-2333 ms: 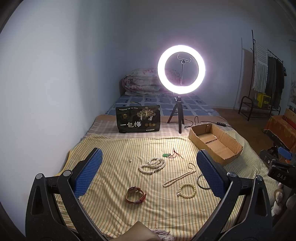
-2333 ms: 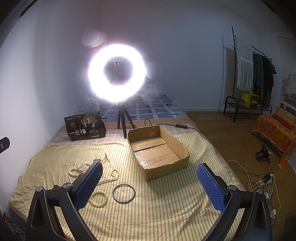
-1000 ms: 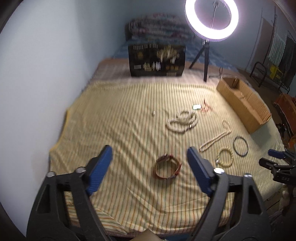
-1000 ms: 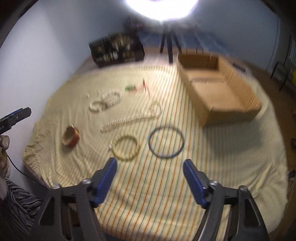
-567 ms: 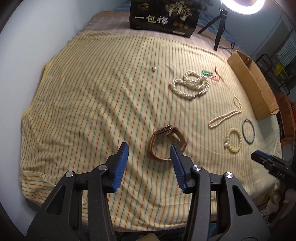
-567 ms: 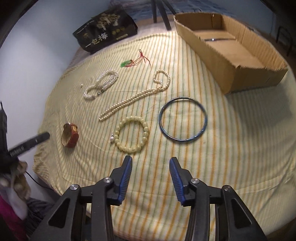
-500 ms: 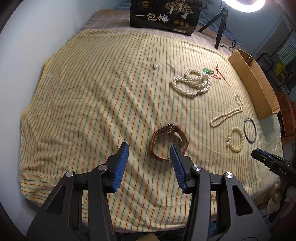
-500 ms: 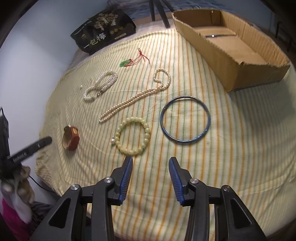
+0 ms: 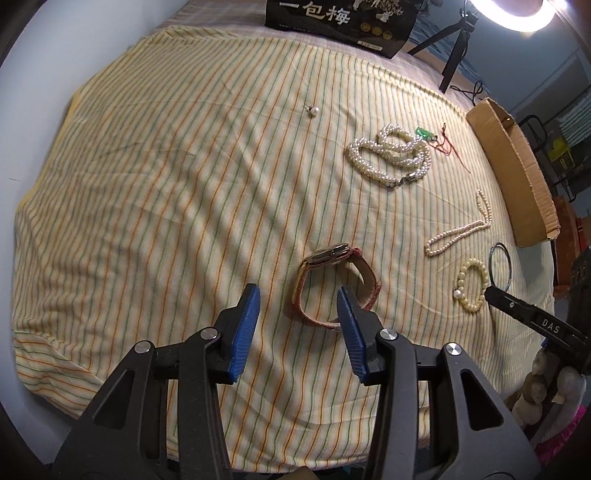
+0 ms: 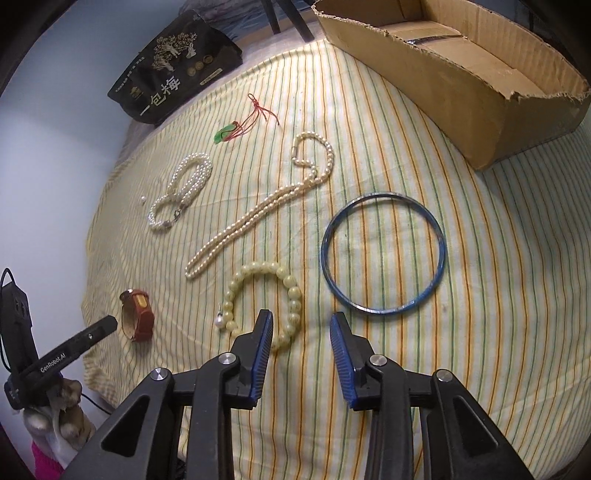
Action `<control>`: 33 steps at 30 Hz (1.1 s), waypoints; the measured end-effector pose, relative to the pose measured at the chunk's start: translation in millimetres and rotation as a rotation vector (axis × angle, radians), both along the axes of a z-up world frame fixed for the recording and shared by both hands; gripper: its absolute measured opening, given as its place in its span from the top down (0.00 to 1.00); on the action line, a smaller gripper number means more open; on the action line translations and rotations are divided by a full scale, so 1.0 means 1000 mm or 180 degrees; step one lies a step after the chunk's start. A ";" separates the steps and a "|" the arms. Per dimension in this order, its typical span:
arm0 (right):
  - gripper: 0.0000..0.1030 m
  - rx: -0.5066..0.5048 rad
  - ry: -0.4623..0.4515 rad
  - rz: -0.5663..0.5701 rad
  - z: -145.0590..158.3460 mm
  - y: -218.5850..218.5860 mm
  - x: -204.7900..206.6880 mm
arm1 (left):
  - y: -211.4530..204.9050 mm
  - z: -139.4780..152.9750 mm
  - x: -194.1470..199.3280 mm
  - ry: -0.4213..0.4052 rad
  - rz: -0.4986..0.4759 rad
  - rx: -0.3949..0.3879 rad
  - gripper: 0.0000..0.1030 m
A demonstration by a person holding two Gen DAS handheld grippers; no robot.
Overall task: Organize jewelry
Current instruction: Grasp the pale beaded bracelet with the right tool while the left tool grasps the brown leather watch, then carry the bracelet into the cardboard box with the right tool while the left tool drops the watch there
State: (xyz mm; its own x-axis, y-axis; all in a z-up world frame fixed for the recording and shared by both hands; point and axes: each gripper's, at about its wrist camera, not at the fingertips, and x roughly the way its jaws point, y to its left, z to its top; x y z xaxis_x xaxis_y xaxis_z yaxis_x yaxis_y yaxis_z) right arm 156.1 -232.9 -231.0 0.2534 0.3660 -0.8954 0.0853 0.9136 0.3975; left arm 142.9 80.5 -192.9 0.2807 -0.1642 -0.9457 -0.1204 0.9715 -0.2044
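Striped bedspread (image 9: 184, 184) holds 1 watch (image 9: 334, 284), 2 hand-held grippers (image 9: 297, 306) (image 10: 301, 334) parted.

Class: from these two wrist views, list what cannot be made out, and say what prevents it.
- Watch strap end: left view, hidden behind the left gripper finger.
- Bead bracelet near side: right view, covered by the right gripper.
- Box contents: right view, far end cut off by the edge.

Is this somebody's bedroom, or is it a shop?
Probably a bedroom at home, not a shop. The jewelry lies on a striped sheet spread over a bed, next to a torn cardboard box and a ring light.
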 end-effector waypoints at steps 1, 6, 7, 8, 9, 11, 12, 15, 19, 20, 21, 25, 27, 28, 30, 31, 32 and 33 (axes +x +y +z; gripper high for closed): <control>0.68 -0.0006 -0.0006 -0.0012 -0.001 0.001 0.002 | 0.000 -0.002 0.001 0.0013 0.0009 0.0009 0.57; 0.69 -0.0044 -0.0031 -0.0012 -0.002 0.003 0.006 | 0.001 -0.011 0.005 0.0071 0.0044 0.0048 0.57; 0.69 -0.0058 -0.0040 -0.0005 -0.002 0.004 0.007 | 0.001 -0.013 0.006 0.0090 0.0049 0.0050 0.57; 0.70 -0.0070 -0.0046 0.0001 -0.002 0.004 0.007 | 0.001 -0.016 0.007 0.0110 0.0053 0.0053 0.60; 0.70 -0.0093 -0.0055 0.0011 -0.002 0.006 0.008 | 0.001 -0.018 0.008 0.0131 0.0055 0.0058 0.63; 0.73 -0.0162 -0.0074 0.0049 -0.002 0.009 0.008 | 0.001 -0.024 0.009 0.0165 0.0057 0.0076 0.65; 0.75 -0.0208 -0.0089 0.0073 -0.002 0.011 0.009 | 0.001 -0.025 0.010 0.0173 0.0058 0.0081 0.65; 0.80 -0.0344 -0.0137 0.0132 -0.002 0.017 0.010 | 0.000 -0.030 0.013 0.0172 0.0059 0.0111 0.68; 0.91 -0.0467 -0.0212 0.0201 -0.002 0.020 0.009 | 0.000 -0.030 0.015 0.0145 0.0048 0.0172 0.75; 0.93 -0.0459 -0.0221 0.0211 -0.002 0.020 0.008 | 0.000 -0.030 0.016 0.0136 0.0045 0.0183 0.79; 0.94 -0.0445 -0.0227 0.0218 -0.002 0.019 0.008 | 0.000 -0.030 0.015 0.0131 0.0044 0.0188 0.81; 0.95 -0.0332 -0.0244 0.0230 0.000 0.016 0.005 | 0.000 -0.028 0.015 0.0124 0.0057 0.0139 0.94; 0.95 -0.0226 -0.0248 0.0251 0.003 0.017 0.003 | 0.000 -0.026 0.014 0.0111 0.0054 0.0121 0.94; 0.95 -0.0192 -0.0264 0.0269 0.005 0.018 0.002 | 0.000 -0.025 0.014 0.0098 0.0056 0.0109 0.95; 0.95 -0.0181 -0.0314 0.0304 0.011 0.021 0.001 | 0.003 -0.022 0.011 0.0074 0.0063 0.0082 0.95; 0.95 -0.0176 -0.0346 0.0321 0.014 0.022 0.000 | 0.003 -0.020 0.011 0.0056 0.0066 0.0066 0.95; 0.95 -0.0163 -0.0364 0.0326 0.016 0.023 -0.002 | 0.003 -0.018 0.009 0.0041 0.0071 0.0052 0.95; 0.95 -0.0137 -0.0385 0.0328 0.019 0.023 -0.003 | 0.003 -0.015 0.009 0.0018 0.0076 0.0024 0.95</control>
